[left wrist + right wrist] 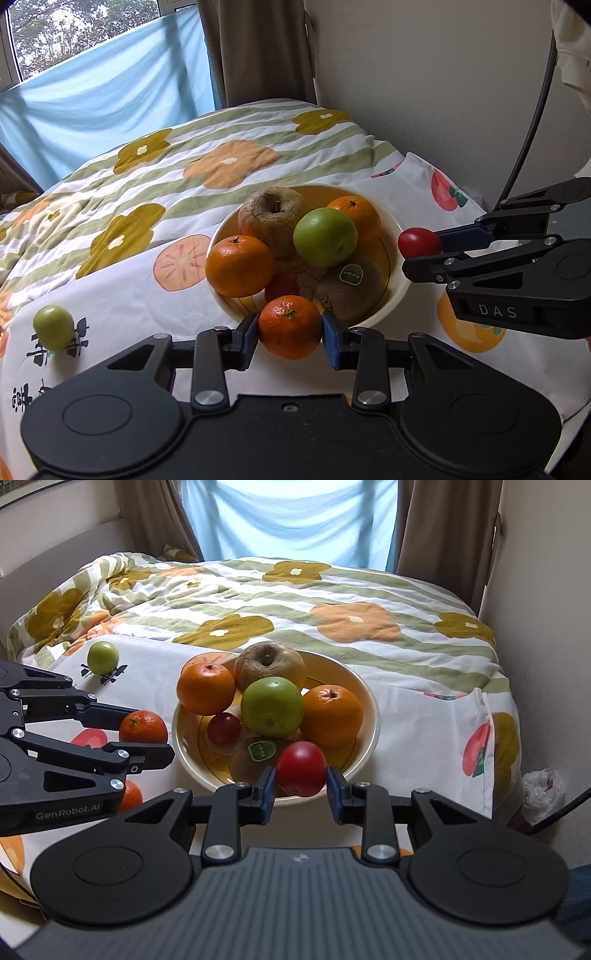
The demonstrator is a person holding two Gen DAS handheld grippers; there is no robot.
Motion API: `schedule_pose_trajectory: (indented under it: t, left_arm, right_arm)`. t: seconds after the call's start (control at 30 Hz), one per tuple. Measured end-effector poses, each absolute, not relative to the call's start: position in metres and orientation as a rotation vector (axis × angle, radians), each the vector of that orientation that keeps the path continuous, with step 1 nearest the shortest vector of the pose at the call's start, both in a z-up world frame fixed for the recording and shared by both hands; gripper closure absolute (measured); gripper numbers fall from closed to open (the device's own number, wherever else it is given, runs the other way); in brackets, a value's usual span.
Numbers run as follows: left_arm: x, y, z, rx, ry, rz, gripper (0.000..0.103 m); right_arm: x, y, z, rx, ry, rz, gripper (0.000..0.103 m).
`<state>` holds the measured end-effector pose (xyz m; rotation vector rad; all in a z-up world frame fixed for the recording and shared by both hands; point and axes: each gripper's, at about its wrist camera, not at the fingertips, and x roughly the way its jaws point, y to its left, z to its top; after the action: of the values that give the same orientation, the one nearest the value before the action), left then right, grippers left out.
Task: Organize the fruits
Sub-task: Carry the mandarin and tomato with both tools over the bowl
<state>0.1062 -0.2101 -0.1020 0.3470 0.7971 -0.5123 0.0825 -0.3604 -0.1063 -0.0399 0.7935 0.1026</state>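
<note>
Bed covered by a striped quilt (332, 602) with mustard and orange flower print; over its near half lies a white cloth (424, 716) printed with persimmons and black characters. Pale blue sheet (295, 517) hangs across the window at 12 o'clock, brown curtains (443, 524) either side, plain beige wall at 3 o'clock in the left wrist view. Crumpled plastic bag (543, 794) beside the bed at 3 o'clock in the right wrist view.

Cream bowl (371, 716) sits mid-cloth, holding a wrinkled brown apple (269, 664), green apple (271, 710), two oranges (205, 688) (330, 716), a stickered kiwi (255, 760) and a small dark red fruit (223, 728).

Left gripper (290, 330) pinches a mandarin (290, 326) between its blue pads, just at the bowl's 6 o'clock rim in its own view, at 9 o'clock of the bowl in the right wrist view. Right gripper (301, 792) pinches a red tomato (301, 768), over the bowl's near rim at 6 o'clock, at 3 o'clock of the bowl from the left wrist.

Small green fruit (102, 657) lies loose on the cloth, well apart from the bowl at 10 o'clock in the right wrist view.
</note>
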Motion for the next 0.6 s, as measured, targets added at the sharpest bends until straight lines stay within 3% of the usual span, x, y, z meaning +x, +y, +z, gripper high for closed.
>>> schedule_pose_trajectory:
  t: [0.47, 0.5, 0.57, 0.6]
  left_arm:
    - [0.135, -0.240, -0.127, 0.393, 0.878, -0.461, 0.062]
    - [0.136, -0.240, -0.127, 0.393, 0.875, -0.455, 0.056]
    - [0.136, -0.238, -0.124, 0.397, 0.859, -0.439, 0.034]
    - [0.136, -0.236, -0.121, 0.389, 0.850, -0.441, 0.017]
  right_arm:
    - [0.110, -0.390, -0.124, -0.018, 0.831, 0.137, 0.059]
    - [0.112, -0.392, -0.125, -0.016, 0.830, 0.141, 0.059]
    - [0.114, -0.393, -0.125, -0.012, 0.827, 0.147, 0.059]
    - [0.115, -0.394, -0.124, -0.010, 0.825, 0.149, 0.059]
